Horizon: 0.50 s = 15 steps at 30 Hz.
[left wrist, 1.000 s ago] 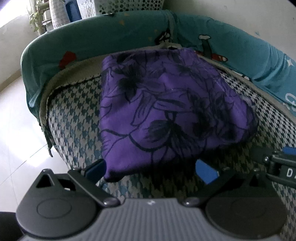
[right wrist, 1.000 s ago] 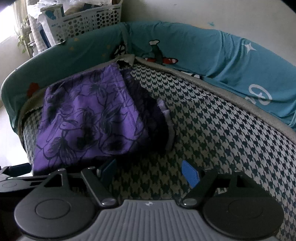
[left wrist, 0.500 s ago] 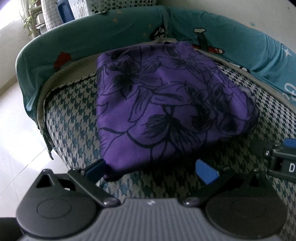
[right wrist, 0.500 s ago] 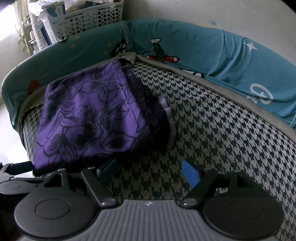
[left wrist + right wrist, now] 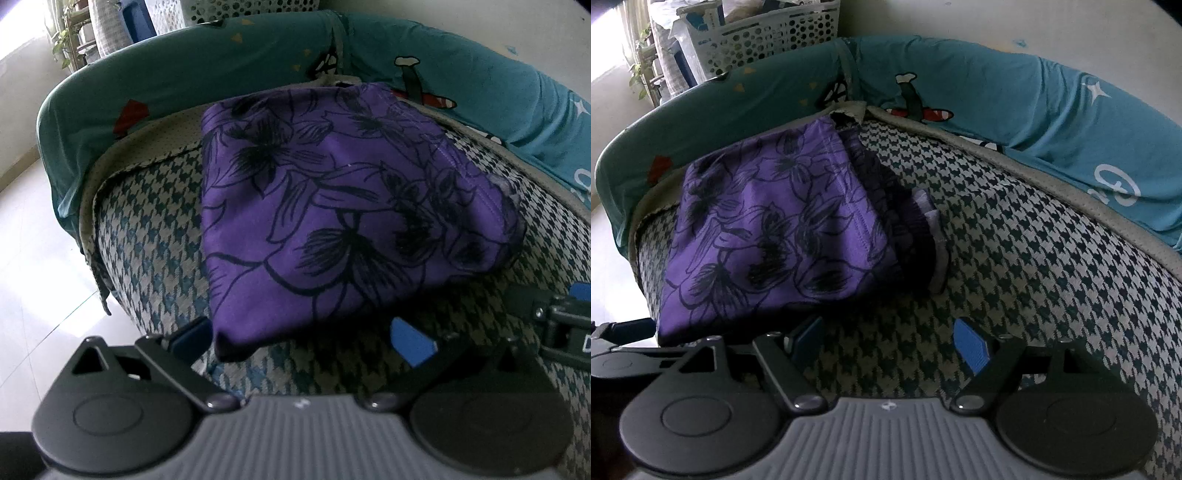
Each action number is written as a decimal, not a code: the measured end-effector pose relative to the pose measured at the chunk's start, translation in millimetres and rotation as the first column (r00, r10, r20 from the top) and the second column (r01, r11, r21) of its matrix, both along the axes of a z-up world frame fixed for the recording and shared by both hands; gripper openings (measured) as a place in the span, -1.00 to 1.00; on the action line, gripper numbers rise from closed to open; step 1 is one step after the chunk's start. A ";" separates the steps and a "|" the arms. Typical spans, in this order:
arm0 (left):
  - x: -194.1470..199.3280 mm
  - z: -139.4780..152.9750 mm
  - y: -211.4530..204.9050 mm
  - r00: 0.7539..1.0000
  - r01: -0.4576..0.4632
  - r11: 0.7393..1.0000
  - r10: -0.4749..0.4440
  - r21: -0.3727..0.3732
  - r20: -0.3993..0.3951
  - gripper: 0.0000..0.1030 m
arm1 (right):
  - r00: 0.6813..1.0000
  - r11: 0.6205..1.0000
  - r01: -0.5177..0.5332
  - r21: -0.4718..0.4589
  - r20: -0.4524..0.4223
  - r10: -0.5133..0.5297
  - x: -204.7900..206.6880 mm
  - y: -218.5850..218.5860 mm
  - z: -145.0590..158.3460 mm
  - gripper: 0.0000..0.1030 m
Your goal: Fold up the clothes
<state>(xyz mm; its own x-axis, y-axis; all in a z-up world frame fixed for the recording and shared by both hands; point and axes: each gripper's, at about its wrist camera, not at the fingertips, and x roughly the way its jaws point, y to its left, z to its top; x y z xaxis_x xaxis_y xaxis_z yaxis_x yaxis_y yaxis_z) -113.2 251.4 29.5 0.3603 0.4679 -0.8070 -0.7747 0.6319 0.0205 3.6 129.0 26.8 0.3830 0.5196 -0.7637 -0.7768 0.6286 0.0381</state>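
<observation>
Lying before left hand-held gripper (image 5: 310, 341): garment (image 5: 343, 218)

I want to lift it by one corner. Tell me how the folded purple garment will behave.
The purple garment is thin cloth, so it would probably droop and unfold. Loose layers show at its right edge, so they may slip apart. It looks light, and a push would likely bunch it on the houndstooth cushion.
</observation>
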 end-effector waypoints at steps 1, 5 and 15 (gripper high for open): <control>-0.1 -0.1 -0.1 1.000 0.000 1.000 0.000 0.000 0.000 1.00 | 1.000 1.000 0.000 0.000 0.000 0.000 -0.2 0.0 0.0 0.50; -0.5 -0.4 0.0 1.000 0.000 1.000 0.000 0.001 0.001 1.00 | 1.000 1.000 0.002 0.001 0.000 -0.002 -0.2 0.3 -0.1 0.50; -1.2 -0.6 -0.5 1.000 0.007 1.000 -0.007 0.000 0.003 1.00 | 1.000 1.000 -0.002 -0.002 -0.003 0.002 -0.3 0.9 -1.4 0.50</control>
<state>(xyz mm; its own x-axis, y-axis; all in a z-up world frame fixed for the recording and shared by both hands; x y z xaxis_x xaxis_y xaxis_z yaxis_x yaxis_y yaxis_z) -114.4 250.9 28.8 0.3661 0.4657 -0.8057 -0.7704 0.6373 0.0183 3.2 129.9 25.4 0.3803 0.5188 -0.7656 -0.7776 0.6275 0.0390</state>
